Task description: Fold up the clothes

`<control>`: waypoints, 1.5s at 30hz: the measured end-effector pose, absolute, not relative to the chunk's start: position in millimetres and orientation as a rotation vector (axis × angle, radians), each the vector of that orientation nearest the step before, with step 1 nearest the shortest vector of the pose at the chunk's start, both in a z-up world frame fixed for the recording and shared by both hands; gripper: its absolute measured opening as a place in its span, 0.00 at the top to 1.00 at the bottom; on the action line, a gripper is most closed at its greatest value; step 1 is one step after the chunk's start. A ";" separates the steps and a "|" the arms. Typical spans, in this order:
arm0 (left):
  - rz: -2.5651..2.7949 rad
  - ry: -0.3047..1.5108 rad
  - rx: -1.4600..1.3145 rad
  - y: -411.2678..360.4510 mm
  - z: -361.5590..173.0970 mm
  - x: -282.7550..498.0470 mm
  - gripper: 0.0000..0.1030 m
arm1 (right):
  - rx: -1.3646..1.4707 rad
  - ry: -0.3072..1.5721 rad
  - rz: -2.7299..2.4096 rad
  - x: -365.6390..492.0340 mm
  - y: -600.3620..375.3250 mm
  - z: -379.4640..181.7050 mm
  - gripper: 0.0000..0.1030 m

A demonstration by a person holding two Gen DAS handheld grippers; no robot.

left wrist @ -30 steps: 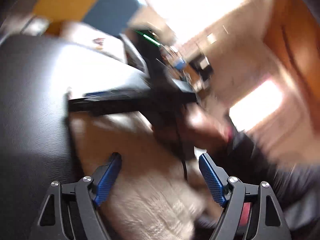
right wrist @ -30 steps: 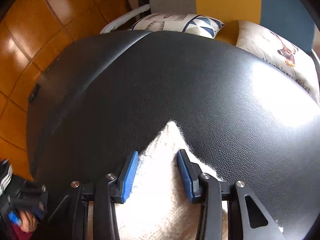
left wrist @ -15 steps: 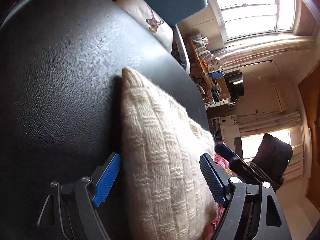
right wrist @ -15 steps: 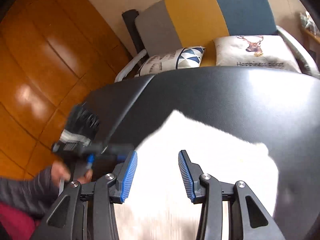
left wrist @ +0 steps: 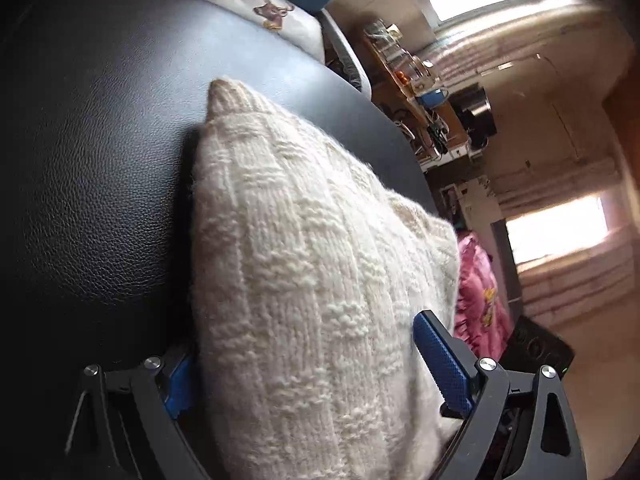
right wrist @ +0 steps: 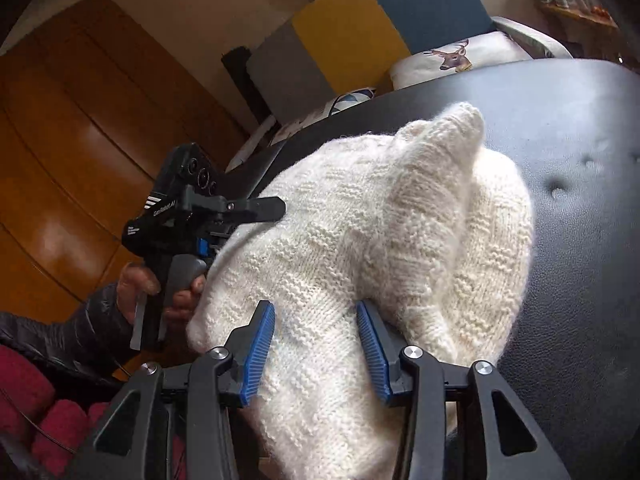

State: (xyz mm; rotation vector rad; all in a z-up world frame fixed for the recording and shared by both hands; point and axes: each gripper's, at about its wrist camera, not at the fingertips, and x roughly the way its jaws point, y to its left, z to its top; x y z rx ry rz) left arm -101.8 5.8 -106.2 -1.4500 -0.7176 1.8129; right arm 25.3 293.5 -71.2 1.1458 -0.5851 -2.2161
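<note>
left wrist view was filled by a cream knitted garment [left wrist: 304, 280] lying bunched on a black padded surface [left wrist: 88, 168], its near edge set between the blue pads of the left gripper [left wrist: 308, 364]. those pads were spread wide, one at each side of the knit, and no pinch on the wool could be made out; it was judged that the claw was placed astride the edge so that a grip could be taken there. right wrist view showed the same garment [right wrist: 360, 248] heaped in soft layers, one narrow ribbed end raised toward the far side, perhaps a sleeve. the right gripper [right wrist: 316, 344] was held low over the near part of the knit with its pads apart and wool between them, not clamped. the left gripper [right wrist: 224, 212] was seen at the garment's left edge, a hand [right wrist: 160, 292] on its grip. the heap fitted either a fold under way or a garment being gathered for laying flat. no basket, box or other container for clothes was seen; pink fabric [left wrist: 480, 288] lay beyond the surface's edge.
</note>
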 end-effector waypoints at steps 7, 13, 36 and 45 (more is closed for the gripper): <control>1.814 -0.701 -1.452 13.8 -104.7 -110.2 0.03 | 1.268 -1.023 -2.256 30.4 364.6 -84.0 0.03; 1.806 -0.677 -1.469 18.4 -107.2 -114.2 0.00 | 1.400 -1.107 -2.104 24.4 354.4 -115.1 0.00; 1.889 -0.345 -1.322 20.2 -86.7 -70.9 0.44 | 1.356 -1.005 -2.253 29.7 296.1 -111.7 0.39; 1.811 -0.303 -1.056 55.6 -39.8 -46.2 0.50 | 1.202 -0.983 -2.313 74.7 313.0 -86.4 0.40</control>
